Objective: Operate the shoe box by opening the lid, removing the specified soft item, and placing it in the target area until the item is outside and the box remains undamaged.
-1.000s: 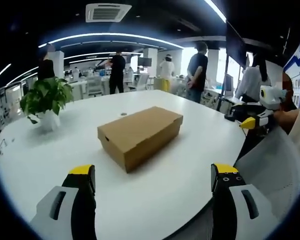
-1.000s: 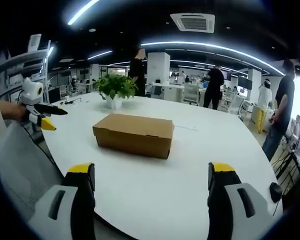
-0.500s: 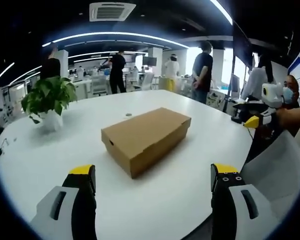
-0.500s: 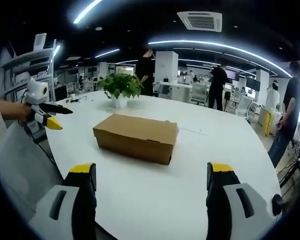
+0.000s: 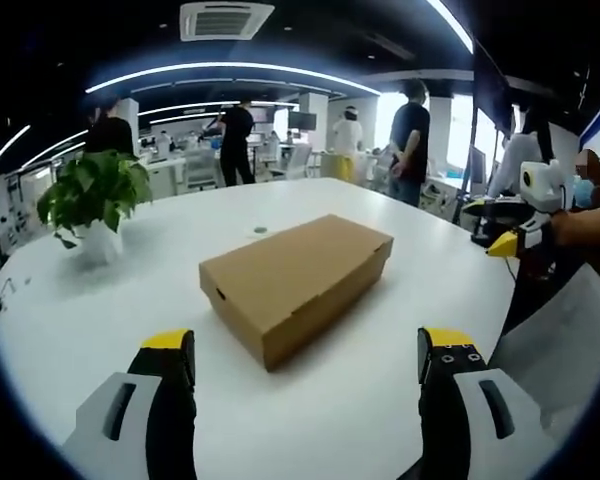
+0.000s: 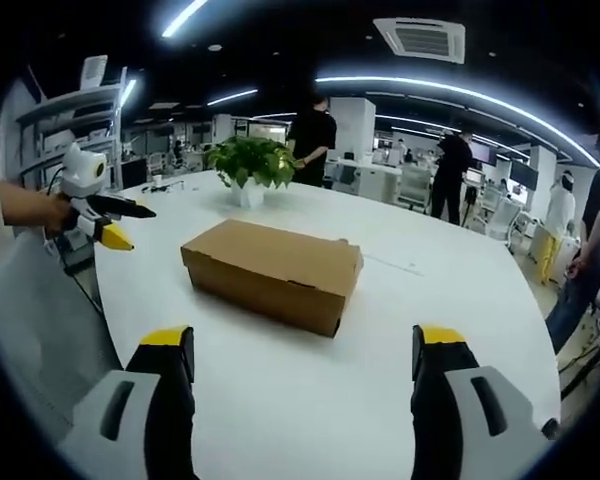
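Brown cardboard shoe box [image 5: 298, 284], lid shut, on white table [image 5: 70, 310]; both grippers held short of it.

Box lies flat near the table's middle, nothing touching it; the soft item cannot be seen (lid closed). Left gripper [image 5: 306, 362]: jaws spread wide, nothing between them, box ahead between the yellow-tipped jaws and well apart. Right gripper [image 6: 300, 356]: likewise wide and empty, facing the box's long side. Each gripper also appears at the edge of the other's view, held off the table's edge (jaw state there too small to tell). Potted plant [image 5: 90, 200] stands on the table beyond the box. People stand among desks in the background.
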A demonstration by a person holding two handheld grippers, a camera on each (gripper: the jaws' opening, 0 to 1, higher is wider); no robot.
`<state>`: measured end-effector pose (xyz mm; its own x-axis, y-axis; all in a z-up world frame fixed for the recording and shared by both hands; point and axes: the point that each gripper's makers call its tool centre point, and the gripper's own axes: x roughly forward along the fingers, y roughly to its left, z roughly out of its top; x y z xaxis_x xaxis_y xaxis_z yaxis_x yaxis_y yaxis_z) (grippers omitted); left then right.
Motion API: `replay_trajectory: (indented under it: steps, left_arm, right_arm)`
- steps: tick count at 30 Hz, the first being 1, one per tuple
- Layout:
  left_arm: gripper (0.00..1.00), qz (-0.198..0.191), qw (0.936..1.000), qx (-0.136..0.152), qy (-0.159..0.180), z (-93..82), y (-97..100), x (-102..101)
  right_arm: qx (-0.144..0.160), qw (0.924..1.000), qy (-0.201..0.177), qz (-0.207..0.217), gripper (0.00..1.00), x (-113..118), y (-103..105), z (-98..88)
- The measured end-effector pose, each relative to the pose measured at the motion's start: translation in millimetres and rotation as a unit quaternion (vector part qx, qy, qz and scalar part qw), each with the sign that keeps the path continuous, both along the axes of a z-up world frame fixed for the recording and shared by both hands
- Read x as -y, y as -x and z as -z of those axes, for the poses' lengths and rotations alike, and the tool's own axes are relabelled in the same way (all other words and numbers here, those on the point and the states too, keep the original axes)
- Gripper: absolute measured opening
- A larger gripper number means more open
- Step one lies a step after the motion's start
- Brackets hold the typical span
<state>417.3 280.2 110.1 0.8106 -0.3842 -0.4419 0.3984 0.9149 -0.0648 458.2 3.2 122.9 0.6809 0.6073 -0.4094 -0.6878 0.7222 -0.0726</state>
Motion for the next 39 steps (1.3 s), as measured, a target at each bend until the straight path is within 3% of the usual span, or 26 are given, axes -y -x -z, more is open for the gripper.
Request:
replay_trajectory:
  steps: [8,21,30,39]
  left_arm:
    - [0.95,0.012,0.9999,-0.009,0.003,8.4,-9.8,12]
    - [0.93,-0.003,0.9999,-0.010,-0.004,15.8,-36.0,21]
    - [0.92,-0.030,0.9994,-0.013,-0.013,30.1,-60.4,13]
    - [0.91,-0.049,0.9982,-0.031,-0.016,47.0,-69.7,9]
  right_arm:
    - [-0.001,0.9997,0.016,-0.020,0.85,0,-17,7.0]
    - [0.005,0.9980,0.036,-0.052,0.84,-5,-55,14.9]
    - [-0.001,0.9956,0.041,-0.084,0.80,-16,-80,26.1]
    - [-0.017,0.9921,0.062,-0.108,0.75,-26,-96,44.4]
